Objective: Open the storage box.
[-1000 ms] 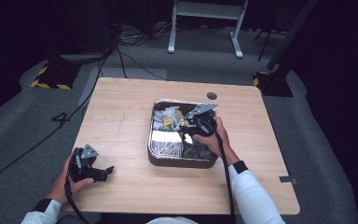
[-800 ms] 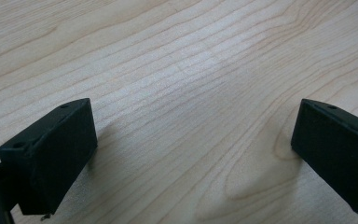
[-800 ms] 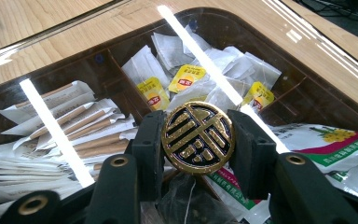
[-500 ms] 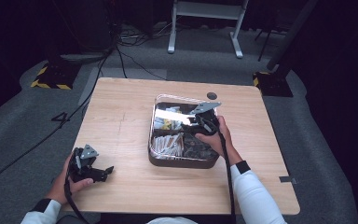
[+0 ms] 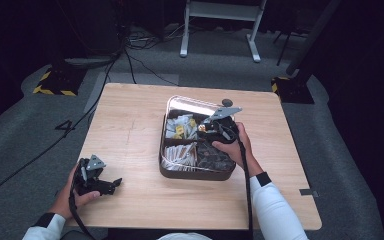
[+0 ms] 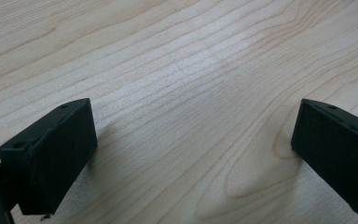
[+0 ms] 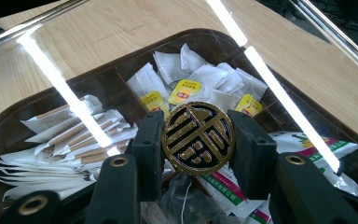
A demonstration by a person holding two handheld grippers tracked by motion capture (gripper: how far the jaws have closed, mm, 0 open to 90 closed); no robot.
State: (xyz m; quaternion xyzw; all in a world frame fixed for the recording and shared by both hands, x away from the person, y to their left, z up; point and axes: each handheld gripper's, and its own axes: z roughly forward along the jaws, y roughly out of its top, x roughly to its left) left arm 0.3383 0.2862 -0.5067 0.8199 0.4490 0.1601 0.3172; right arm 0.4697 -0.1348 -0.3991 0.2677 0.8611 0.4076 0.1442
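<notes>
Grip is kept by the right hand-held gripper point(image 7: 198, 140) on a round black-and-gold knob point(image 7: 198, 138), which is pinched edge-on between its jaws above the compartment box point(image 5: 196, 172) (a clear lid seems to be attached to the knob, though this cannot be told for sure). Well to the left of the box, the left hand-held gripper point(image 5: 111, 184) is rested on the desk point(image 5: 130, 125), spread wide with nothing between its jaws. Inside the box, paper sachets point(image 7: 63, 140) and tea bags point(image 7: 205, 77) are seen.
</notes>
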